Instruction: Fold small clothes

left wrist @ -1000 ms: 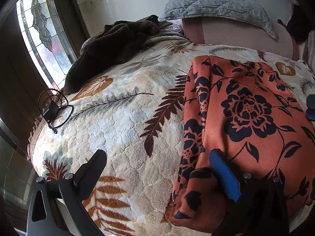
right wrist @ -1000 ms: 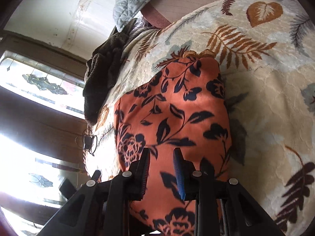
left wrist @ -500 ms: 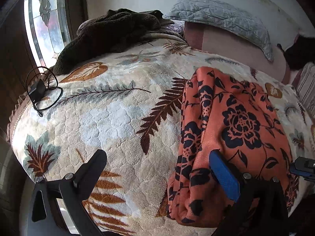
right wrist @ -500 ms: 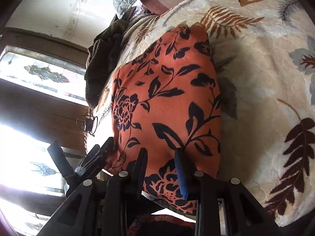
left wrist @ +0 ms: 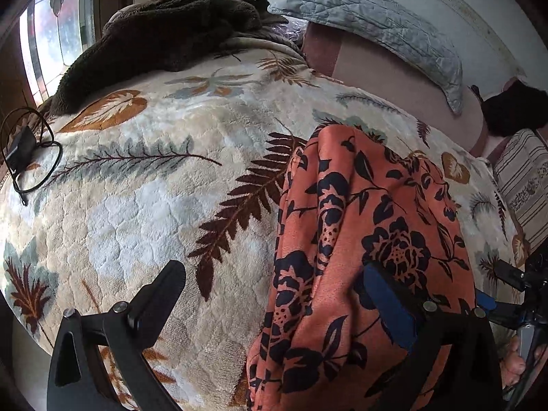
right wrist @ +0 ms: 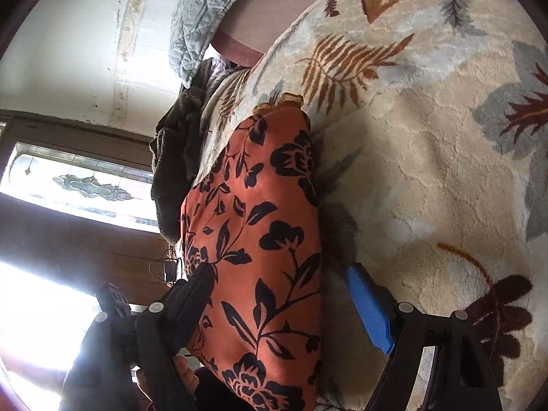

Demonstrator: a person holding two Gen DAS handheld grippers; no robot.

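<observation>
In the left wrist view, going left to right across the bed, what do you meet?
Black charger with coiled cable → dark brown leaf print on the blanket → orange floral garment → striped cushion → the other hand-held gripper at the right edge.

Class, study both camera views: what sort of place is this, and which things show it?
Most likely a bedroom: a plush leaf-print blanket covers a bed, a quilted pillow sits at its head, beside a stained-glass window.

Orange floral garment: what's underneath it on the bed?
The orange floral garment lies folded on the leaf-print plush blanket, which shows all around it. Whatever lies between its layers or directly beneath is covered.
</observation>
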